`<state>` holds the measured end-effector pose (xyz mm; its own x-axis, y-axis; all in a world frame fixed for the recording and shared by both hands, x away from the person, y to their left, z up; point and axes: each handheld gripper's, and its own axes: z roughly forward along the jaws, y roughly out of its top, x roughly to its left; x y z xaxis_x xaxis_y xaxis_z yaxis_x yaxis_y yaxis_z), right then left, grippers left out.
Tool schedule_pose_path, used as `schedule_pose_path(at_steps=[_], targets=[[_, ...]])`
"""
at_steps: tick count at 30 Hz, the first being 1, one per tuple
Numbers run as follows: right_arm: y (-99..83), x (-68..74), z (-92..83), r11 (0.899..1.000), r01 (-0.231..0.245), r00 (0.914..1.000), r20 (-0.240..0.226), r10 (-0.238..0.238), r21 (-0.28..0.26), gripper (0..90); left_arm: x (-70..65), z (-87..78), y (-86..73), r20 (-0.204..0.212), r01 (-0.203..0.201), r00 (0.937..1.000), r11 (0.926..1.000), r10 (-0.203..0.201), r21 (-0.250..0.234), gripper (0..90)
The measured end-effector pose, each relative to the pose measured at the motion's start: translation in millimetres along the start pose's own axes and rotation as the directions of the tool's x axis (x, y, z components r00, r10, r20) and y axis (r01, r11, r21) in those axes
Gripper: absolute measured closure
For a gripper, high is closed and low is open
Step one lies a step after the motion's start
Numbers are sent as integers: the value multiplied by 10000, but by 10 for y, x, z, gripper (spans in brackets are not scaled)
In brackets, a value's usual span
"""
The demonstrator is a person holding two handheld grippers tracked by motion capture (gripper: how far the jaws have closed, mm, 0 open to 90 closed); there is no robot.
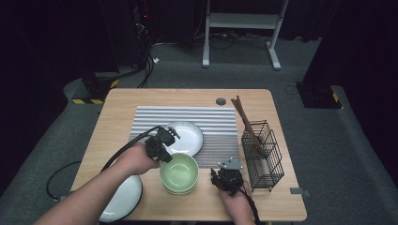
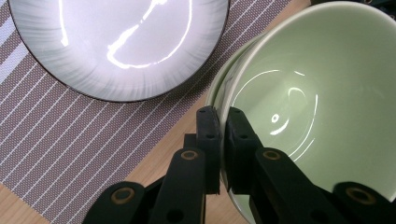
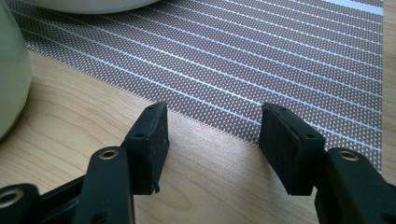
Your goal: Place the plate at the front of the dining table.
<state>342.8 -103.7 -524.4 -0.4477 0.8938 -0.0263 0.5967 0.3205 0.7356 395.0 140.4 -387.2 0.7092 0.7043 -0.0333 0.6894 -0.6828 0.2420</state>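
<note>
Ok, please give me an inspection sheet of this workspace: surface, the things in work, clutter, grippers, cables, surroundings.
Surface: wooden table with a striped placemat across its middle.
Job's things: green bowls, stacked, on the wood at the mat's near edge; the top bowl's rim is pinched.
Clutter: grey-rimmed plate on the mat; a second plate at the near left edge; wire basket at right holding chopsticks.
Grippers: left gripper shut on the top bowl's rim, one jaw inside, one outside; right gripper open over bare wood, holding nothing.
Cables: one black cable trails from the left gripper; more lie on the floor behind.
Surroundings: grey carpet, dark room, a white stand beyond the table.
</note>
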Motion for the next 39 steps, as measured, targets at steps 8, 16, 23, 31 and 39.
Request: schedule_pose_path(at_steps=[8, 16, 23, 31, 39], targets=[[0, -1, 0, 10000, -5, 10000, -7, 5, -4, 423, 17, -44, -5, 217, 205, 9996, 9998, -204, -22, 852], [0, -1, 0, 10000, -4, 10000, -5, 4, -3, 424, 55, -107, -22, 293, 390, 9988, 9991, -384, -179, 852], [0, -1, -1, 10000, -3, 10000, -3, 3, 4, 425, 68, -169, -21, 281, 424, 9987, 9988, -417, -247, 852], [0, -3, 0, 10000, 8, 10000, -2, -8, -12, 426, 75, -203, -33, 593, 559, 9968, 9971, -529, -513, 853], [0, -1, 0, 10000, -11, 10000, 9, 11, -8, 427, 102, -205, -62, 766, 772, 9945, 9942, -715, -747, 852]])
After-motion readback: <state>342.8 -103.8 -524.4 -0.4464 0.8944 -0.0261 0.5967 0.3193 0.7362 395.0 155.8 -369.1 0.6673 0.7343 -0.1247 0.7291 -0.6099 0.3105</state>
